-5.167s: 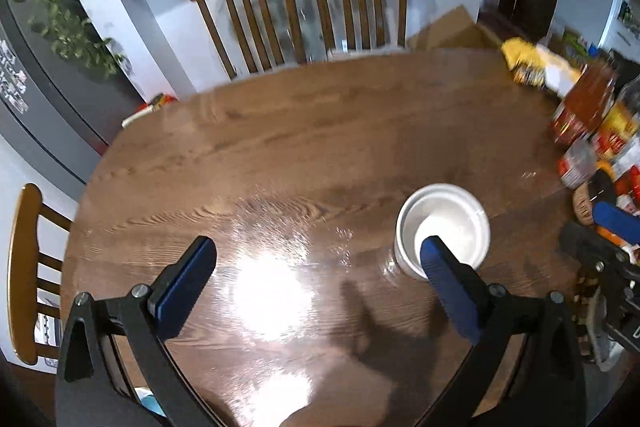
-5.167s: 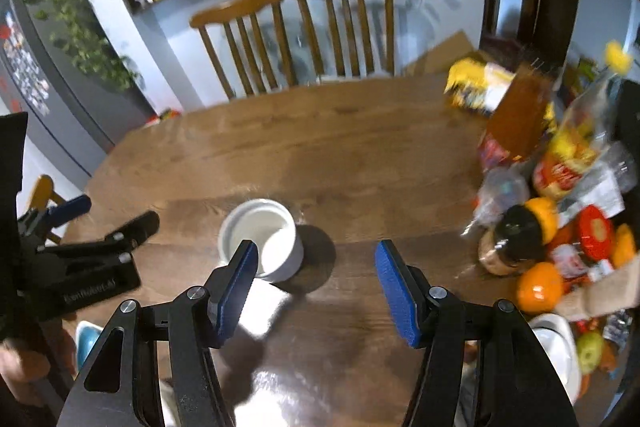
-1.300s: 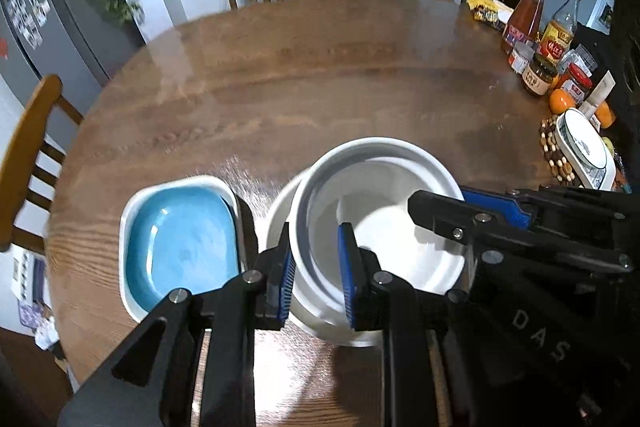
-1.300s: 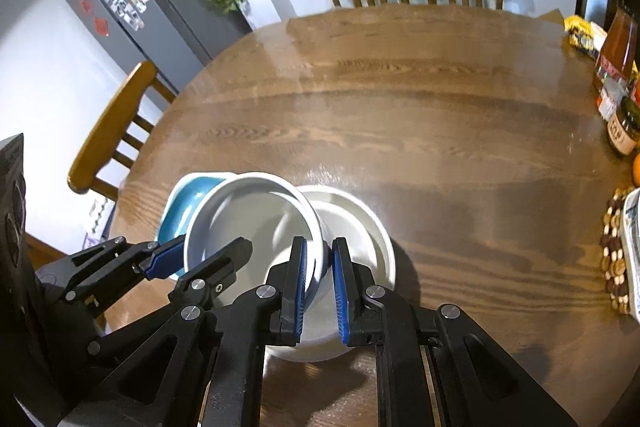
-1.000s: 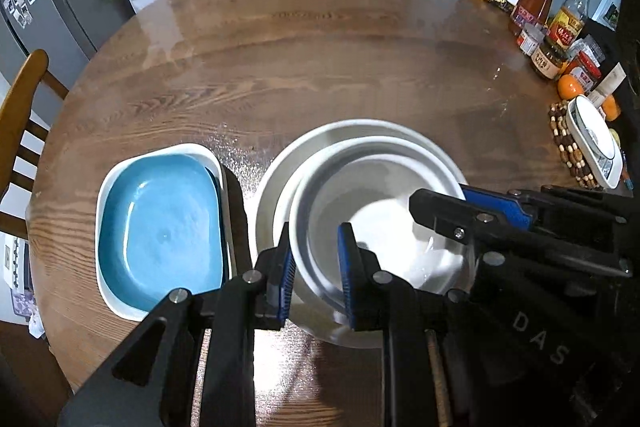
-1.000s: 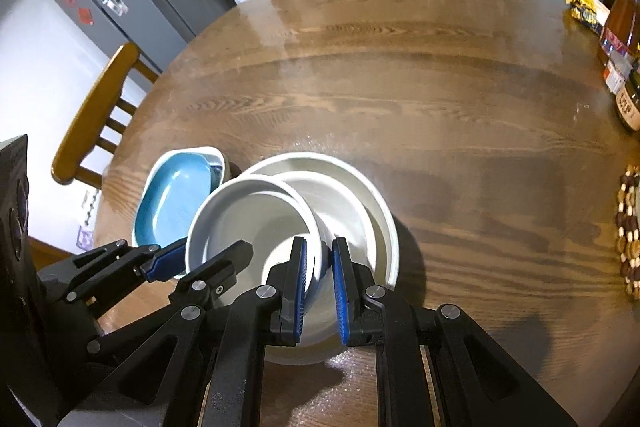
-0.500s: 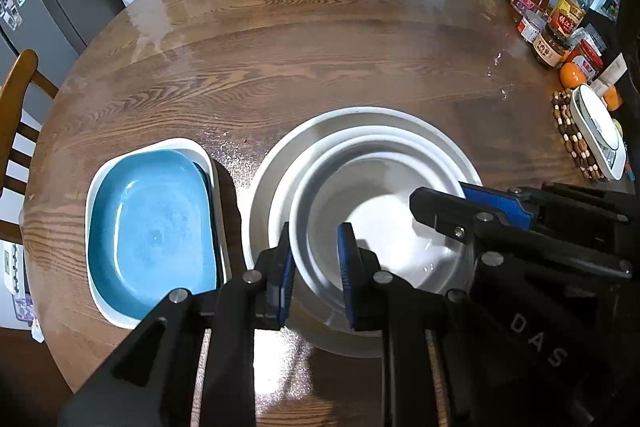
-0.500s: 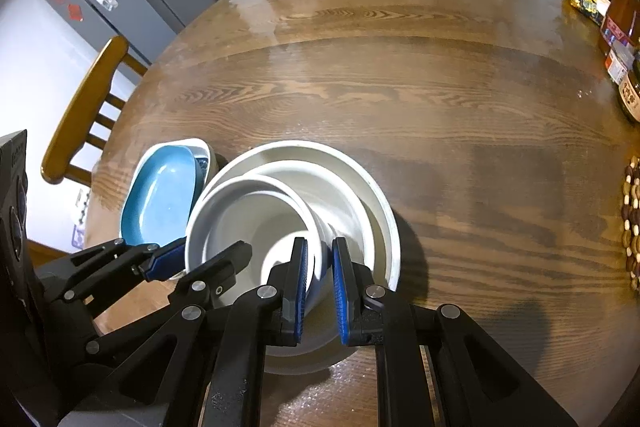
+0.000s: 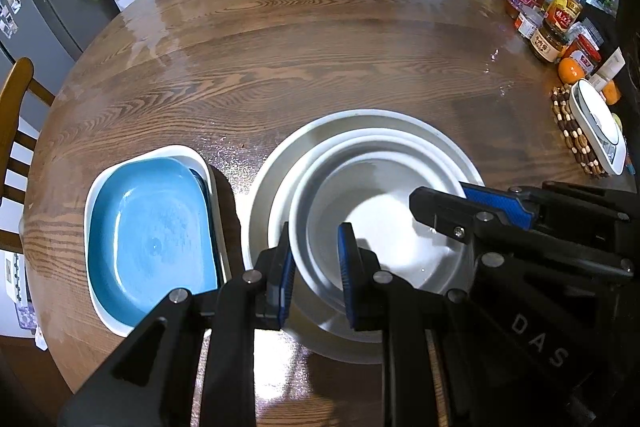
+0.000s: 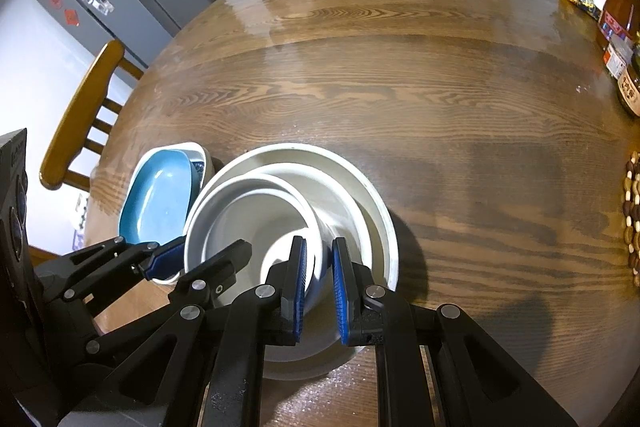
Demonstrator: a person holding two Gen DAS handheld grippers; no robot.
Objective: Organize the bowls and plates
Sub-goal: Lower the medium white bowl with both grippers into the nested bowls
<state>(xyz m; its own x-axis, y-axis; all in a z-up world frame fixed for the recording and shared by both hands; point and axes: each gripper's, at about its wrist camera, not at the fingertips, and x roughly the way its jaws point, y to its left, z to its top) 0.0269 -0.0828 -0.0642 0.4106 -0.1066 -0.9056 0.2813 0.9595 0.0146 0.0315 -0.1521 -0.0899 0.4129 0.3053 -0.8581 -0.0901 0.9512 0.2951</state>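
My fisheye views are sharp but bent at the edges, with glare on the near table point(image 9: 280, 39).

White bowl point(image 9: 384, 223): round, deep, upright; lower centre of the left wrist view, nested inside a second white bowl point(image 9: 320, 163). Both sit within a large white plate point(image 9: 360, 119), lower centre. Blue dish point(image 9: 148, 239): rectangular with rounded corners, white rim, glossy blue inside; lower left, just beside the plate, stacked on another dish.
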